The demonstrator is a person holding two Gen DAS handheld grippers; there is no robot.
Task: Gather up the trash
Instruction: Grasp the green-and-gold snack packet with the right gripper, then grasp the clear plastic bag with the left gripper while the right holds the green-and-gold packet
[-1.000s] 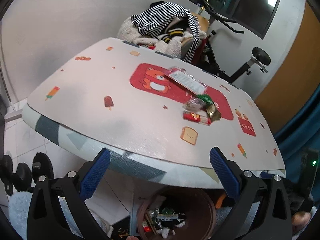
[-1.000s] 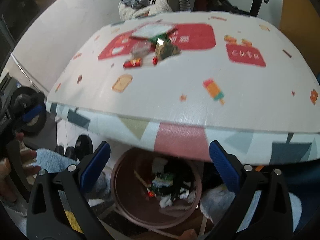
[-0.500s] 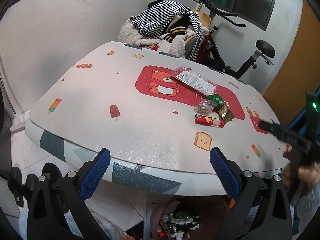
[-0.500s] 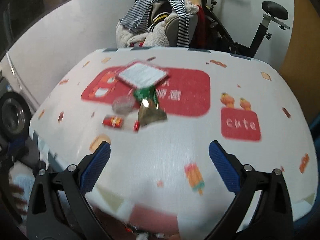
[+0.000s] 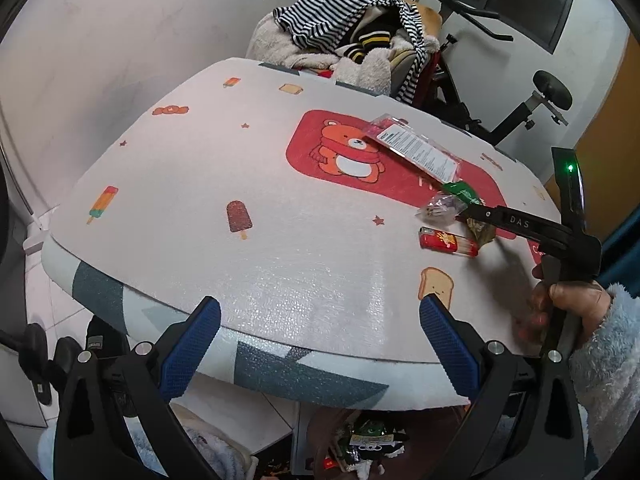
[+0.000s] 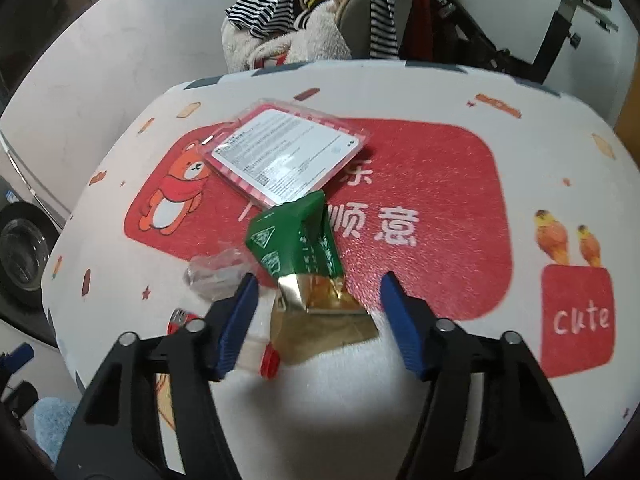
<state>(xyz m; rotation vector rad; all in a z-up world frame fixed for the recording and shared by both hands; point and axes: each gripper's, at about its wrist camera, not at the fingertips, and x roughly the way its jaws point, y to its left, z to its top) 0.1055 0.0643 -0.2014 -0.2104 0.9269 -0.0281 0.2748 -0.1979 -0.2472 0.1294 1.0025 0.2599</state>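
On the printed table [image 5: 280,248] lies a small heap of trash. It holds a green and gold wrapper [image 6: 304,248] [image 5: 464,194], a flat red and white package [image 6: 288,152] [image 5: 416,148], a crumpled clear plastic bit [image 6: 216,272] [image 5: 438,210] and a red lighter [image 5: 448,242]. My right gripper [image 6: 316,296] straddles the wrapper's gold end. Its jaws are closing, with both pads still clear of the wrapper. My left gripper [image 5: 319,312] hangs open and empty over the table's near edge. The hand [image 5: 568,300] on the right gripper shows at the right of the left wrist view.
A brown bin [image 5: 320,436] with several scraps inside stands under the table's near edge. Behind the table are a chair heaped with striped clothes [image 5: 360,40] and an exercise bike [image 5: 548,88]. Dumbbells [image 5: 36,352] lie on the floor at left.
My right gripper came from above the bin up over the table to the trash heap, and its jaws narrowed. The hand holding it entered the left wrist view. My left gripper drifted slightly.
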